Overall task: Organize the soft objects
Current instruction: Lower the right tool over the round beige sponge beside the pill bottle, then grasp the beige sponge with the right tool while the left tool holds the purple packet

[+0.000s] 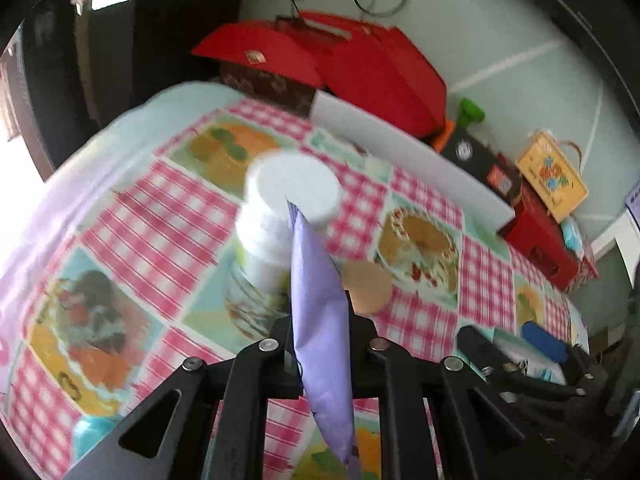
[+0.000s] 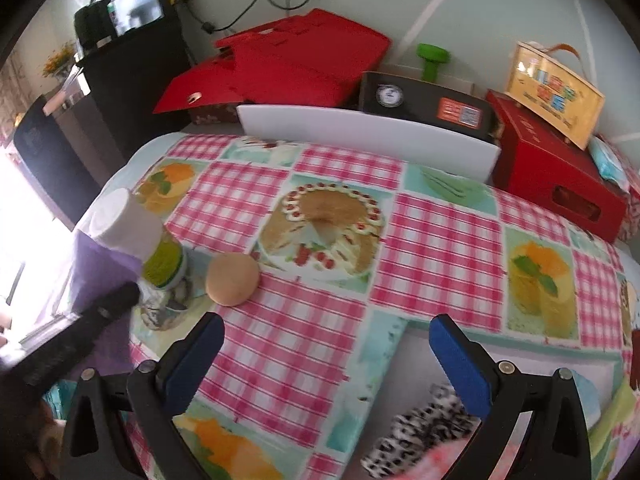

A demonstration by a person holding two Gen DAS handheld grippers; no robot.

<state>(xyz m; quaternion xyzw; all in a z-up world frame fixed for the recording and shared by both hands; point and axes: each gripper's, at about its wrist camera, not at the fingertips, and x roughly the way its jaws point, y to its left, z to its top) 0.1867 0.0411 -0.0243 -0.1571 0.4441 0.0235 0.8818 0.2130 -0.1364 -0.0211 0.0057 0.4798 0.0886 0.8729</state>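
- The left gripper is clamped tight on a flat lilac soft pouch, which stands edge-on between the black fingers and sticks out both above and below them.
- In the right wrist view the same lilac pouch shows as a broad purple sheet at the left edge, with a black finger of the left gripper lying across it.
- Just behind the pouch stands a bottle with a white cap and a green label, upright on the worktop; whether pouch and bottle touch cannot be told, since the left view is blurred.
- The worktop carries a cloth of pink-and-white checks with pictures of cakes.
- A round tan bun-like soft thing lies on the cloth just beside the bottle, towards the picture's right.
- The right gripper stands wide, its blue-padded fingers apart with nothing between them, above the checked cloth and nearer the camera than the bun.
- A black-and-white spotted soft cloth item lies at the near edge of the worktop, under the right gripper's right-hand finger.
- At the far edge a low white board stands upright; behind it sit red cardboard boxes, a black box with a round dial and a yellow printed carry box.
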